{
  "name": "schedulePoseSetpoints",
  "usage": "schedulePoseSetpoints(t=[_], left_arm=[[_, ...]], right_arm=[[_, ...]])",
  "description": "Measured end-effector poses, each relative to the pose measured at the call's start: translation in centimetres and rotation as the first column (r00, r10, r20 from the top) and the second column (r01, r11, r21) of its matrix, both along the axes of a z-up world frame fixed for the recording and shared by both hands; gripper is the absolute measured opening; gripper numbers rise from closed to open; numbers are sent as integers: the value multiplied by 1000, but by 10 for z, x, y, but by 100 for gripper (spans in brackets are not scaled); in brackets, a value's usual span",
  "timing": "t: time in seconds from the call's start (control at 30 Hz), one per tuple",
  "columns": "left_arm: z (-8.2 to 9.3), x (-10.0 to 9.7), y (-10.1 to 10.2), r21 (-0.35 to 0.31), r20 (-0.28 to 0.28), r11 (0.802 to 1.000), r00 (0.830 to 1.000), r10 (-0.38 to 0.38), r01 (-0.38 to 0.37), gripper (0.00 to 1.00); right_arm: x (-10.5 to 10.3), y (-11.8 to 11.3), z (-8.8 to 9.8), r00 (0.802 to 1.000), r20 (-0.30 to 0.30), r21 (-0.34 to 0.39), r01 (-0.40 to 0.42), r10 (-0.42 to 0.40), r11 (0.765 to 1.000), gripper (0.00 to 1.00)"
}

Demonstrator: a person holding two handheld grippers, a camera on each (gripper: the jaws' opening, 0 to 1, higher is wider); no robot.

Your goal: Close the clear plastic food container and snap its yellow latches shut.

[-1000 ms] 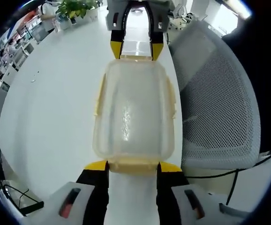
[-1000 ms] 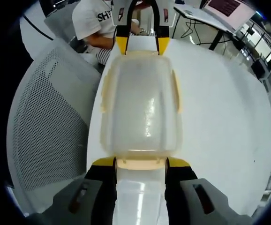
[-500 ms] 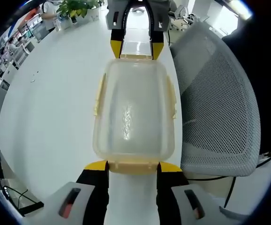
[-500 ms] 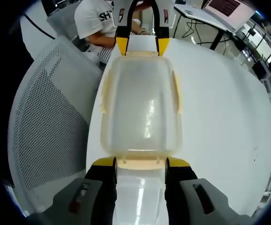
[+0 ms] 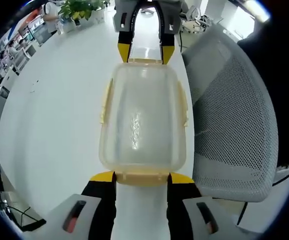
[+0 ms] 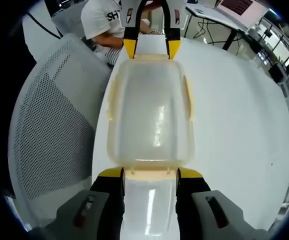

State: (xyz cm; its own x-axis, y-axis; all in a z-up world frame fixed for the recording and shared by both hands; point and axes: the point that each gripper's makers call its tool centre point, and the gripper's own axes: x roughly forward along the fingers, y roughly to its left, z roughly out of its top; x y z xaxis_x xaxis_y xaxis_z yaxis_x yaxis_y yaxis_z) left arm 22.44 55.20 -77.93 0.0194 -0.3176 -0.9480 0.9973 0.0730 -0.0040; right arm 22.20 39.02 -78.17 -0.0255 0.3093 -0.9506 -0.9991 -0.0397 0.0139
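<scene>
While lidded, container [image 5: 143, 120] sits between both claws.

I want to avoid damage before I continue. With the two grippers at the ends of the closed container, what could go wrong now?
1. The container lies near the table edge beside the mesh chair; an uneven push from either gripper could slide it off.
2. The left gripper and right gripper press from opposite ends, so too much force may bend the thin clear walls.
3. The yellow side latches may not be fully snapped; I cannot tell.
</scene>
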Motion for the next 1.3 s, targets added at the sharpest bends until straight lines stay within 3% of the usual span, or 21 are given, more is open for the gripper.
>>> schedulePoseSetpoints(t=[0.73,1.3], left_arm=[[-1,3,-43,0,-7,1000,1000,-1,1,34],[-4,2,-64,4,-15,1000,1000,0,0,34]], right_arm=[[1,-42,-1,1000,-5,1,8,-8,1000,36],[1,-63,-2,1000,-7,8,7,-7,1000,36]])
